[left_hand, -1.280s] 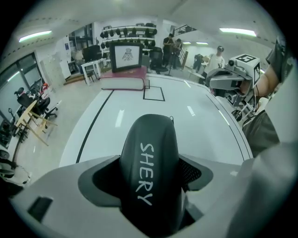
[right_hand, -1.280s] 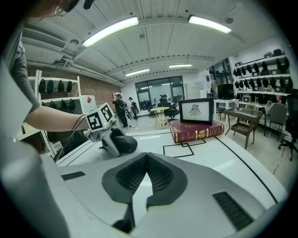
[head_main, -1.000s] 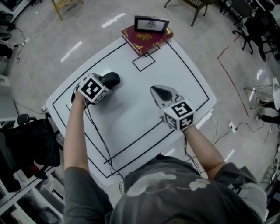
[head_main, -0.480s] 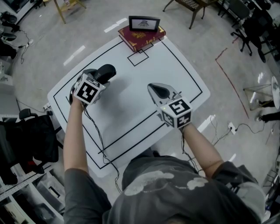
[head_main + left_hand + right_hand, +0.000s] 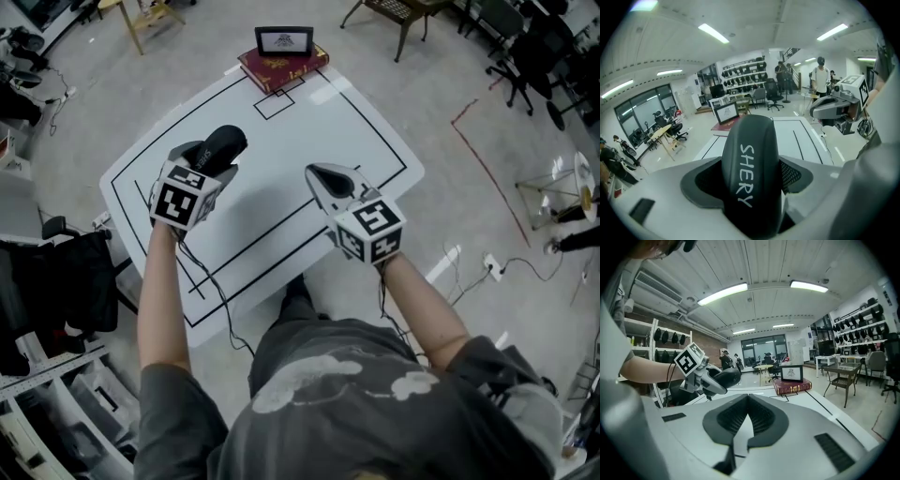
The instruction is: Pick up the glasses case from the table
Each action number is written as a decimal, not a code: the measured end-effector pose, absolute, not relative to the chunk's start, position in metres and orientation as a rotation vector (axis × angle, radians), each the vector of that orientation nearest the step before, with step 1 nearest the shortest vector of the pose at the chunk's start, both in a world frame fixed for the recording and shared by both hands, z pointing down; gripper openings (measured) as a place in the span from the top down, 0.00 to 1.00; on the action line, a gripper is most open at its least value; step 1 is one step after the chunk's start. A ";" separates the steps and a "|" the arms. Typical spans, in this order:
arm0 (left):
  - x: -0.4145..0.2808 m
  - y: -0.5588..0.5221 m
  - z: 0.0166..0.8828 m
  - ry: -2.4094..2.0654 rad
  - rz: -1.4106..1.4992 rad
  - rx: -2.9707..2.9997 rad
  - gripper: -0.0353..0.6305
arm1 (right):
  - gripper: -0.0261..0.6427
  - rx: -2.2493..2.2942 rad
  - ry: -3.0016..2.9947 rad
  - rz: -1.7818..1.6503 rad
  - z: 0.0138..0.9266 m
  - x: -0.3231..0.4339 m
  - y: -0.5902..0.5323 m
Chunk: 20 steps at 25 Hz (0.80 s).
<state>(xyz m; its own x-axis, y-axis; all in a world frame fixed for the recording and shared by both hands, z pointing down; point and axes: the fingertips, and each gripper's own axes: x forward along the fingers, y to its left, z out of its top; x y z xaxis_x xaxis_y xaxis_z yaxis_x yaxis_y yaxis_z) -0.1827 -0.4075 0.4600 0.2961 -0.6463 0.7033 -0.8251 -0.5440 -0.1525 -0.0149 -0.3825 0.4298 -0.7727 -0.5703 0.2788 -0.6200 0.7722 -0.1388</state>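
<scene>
The black glasses case (image 5: 221, 147), printed with white letters, is held in the air above the left part of the white table (image 5: 309, 122). My left gripper (image 5: 212, 161) is shut on the glasses case (image 5: 751, 173), whose sides its jaws clamp while its rounded end sticks out ahead. In the right gripper view the case (image 5: 726, 377) and the left gripper (image 5: 701, 376) show at the left, clear of the tabletop. My right gripper (image 5: 317, 174) hovers over the table's middle right, its jaws (image 5: 747, 399) shut together on nothing.
A red book (image 5: 281, 64) with a small framed placard (image 5: 284, 40) on it lies at the table's far edge. Black lines mark the tabletop. A dark bag (image 5: 66, 281) sits on the floor at the left; chairs (image 5: 398, 11) stand beyond the table.
Both hands have risen and drawn back toward the body. The left gripper has lifted the glasses case off the table. The right gripper stays shut and empty.
</scene>
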 end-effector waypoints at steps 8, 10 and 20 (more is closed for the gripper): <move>-0.130 -0.344 0.430 -1.484 0.934 2.363 0.44 | 0.96 0.966 -2.778 0.322 0.417 0.034 -0.330; -0.115 -0.326 0.426 -1.500 0.892 2.370 0.44 | 0.96 0.975 -2.780 0.319 0.417 0.047 -0.315; -0.062 -0.216 0.416 -1.537 0.649 2.350 0.44 | 0.96 0.967 -2.819 0.289 0.408 0.093 -0.233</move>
<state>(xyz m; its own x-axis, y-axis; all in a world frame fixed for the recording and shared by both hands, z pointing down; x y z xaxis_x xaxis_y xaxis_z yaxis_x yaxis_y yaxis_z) -0.0620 -0.2164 0.4160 0.3412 -0.7974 0.4977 -0.9129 -0.4074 -0.0268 0.0929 -0.2329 0.4077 -0.7817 -0.5905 0.2005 -0.6189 0.7740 -0.1335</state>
